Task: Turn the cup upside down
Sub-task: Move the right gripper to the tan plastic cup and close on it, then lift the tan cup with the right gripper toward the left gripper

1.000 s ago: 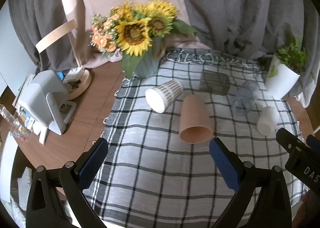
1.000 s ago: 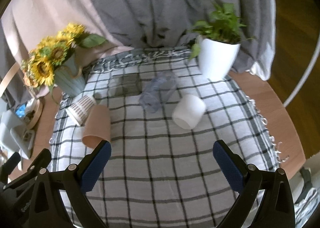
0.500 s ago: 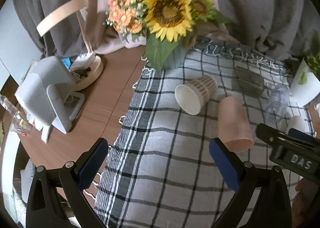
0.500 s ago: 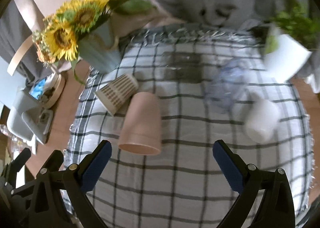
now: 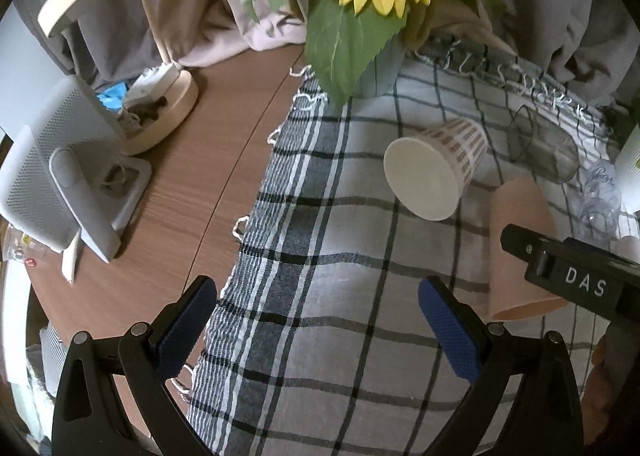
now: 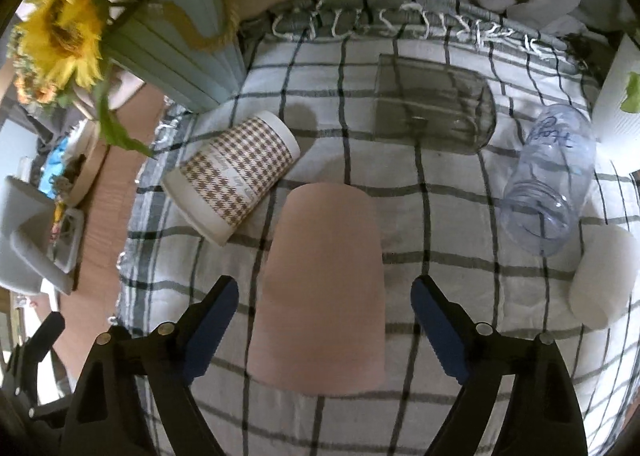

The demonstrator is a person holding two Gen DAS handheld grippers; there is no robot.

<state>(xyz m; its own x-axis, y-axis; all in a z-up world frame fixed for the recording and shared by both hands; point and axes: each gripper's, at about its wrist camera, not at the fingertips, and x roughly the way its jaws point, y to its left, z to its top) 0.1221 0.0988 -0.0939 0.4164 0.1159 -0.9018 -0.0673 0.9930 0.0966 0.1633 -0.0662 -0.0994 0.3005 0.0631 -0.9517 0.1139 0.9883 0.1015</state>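
I see the tall pink plastic cup lying on its side on the black and white checked cloth, with its open end toward my right claw. My right claw is wide apart, and the pink cup sits between its two blue pads, but the pads do not touch it. I hold nothing in this claw.

My left claw is wide apart too and holds nothing. It hangs over the edge of the cloth, to the left of the pink cup. A black part of my right claw, with white letters on it, crosses in front of the pink cup in the left view.

Just beside the pink cup, on its left, lies a white paper cup with a brown check pattern, also on its side. Behind the pink cup lies a dark see-through glass. To the right of the pink cup lies a clear plastic jar with blue writing, and near that a small white cup on its side.

Far behind the pink cup, on the left, stands a pale blue vase with yellow sunflowers. Left of the cloth is the brown wooden table with a grey fan on it
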